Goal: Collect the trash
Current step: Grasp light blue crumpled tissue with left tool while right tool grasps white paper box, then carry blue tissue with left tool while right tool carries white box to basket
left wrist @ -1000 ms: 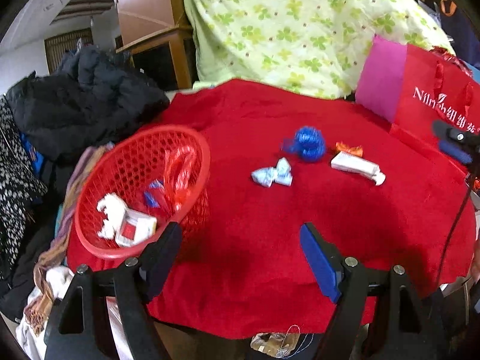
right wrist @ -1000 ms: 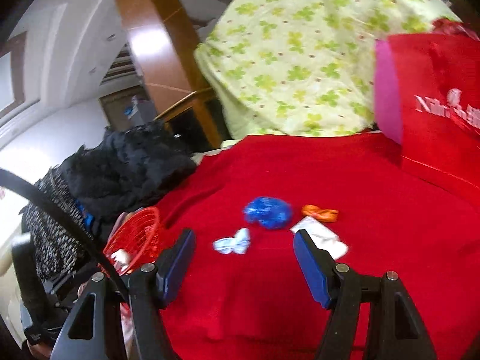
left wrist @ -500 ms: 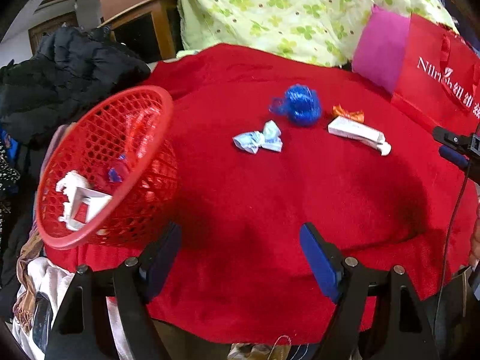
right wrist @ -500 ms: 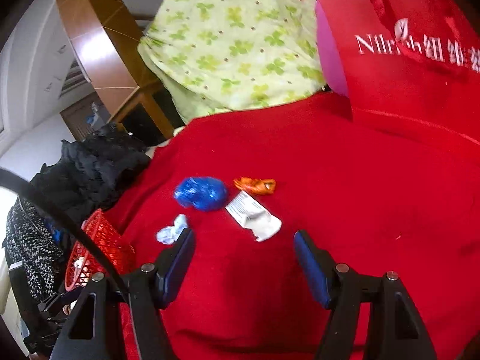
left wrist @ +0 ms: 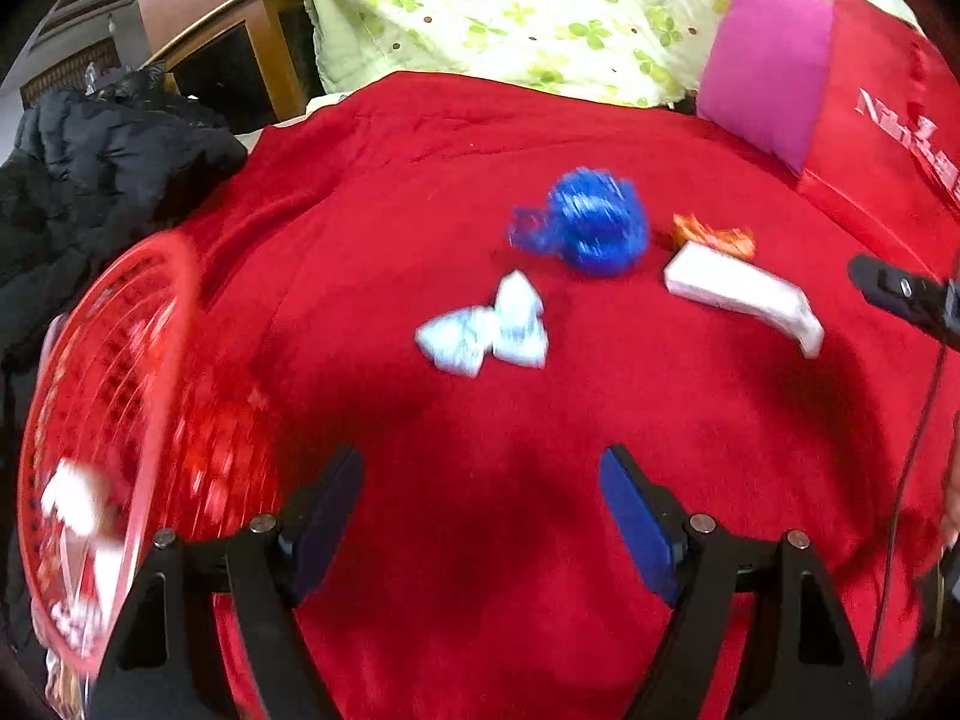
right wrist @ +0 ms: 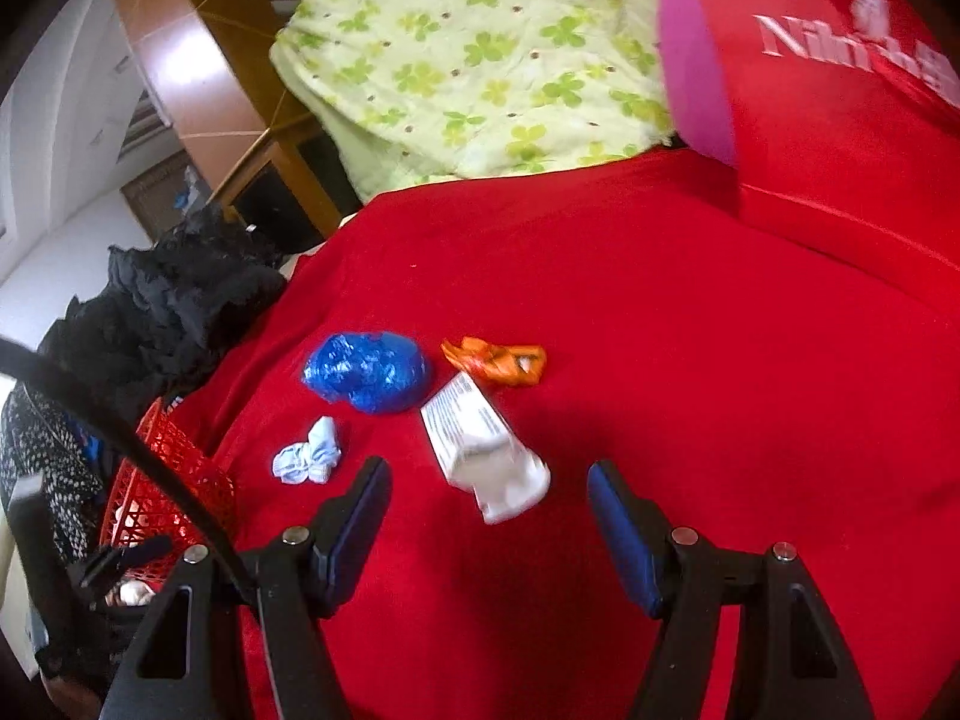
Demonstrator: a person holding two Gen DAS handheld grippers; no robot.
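Observation:
Trash lies on a red cloth [left wrist: 480, 540]: a pale blue crumpled wrapper [left wrist: 483, 333] [right wrist: 307, 456], a blue plastic ball [left wrist: 591, 228] [right wrist: 366, 369], an orange wrapper [left wrist: 711, 235] [right wrist: 498, 360] and a white tube [left wrist: 741, 297] [right wrist: 483, 456]. A red mesh basket [left wrist: 114, 432] [right wrist: 174, 480] holding trash stands at the left. My left gripper [left wrist: 480, 498] is open and empty, short of the pale blue wrapper. My right gripper [right wrist: 489, 510] is open and empty, just in front of the white tube.
A red gift bag [left wrist: 888, 150] [right wrist: 840, 90] with a pink side stands at the back right. A green flowered quilt [left wrist: 540, 6] lies behind the cloth. Black clothes [left wrist: 102, 156] are piled at the left. The right gripper's tip [left wrist: 900, 294] shows at the right edge.
Both grippers have moved forward and lower over the cloth. The left has shifted right, away from the basket. The right has closed in on the white tube. Both stayed open.

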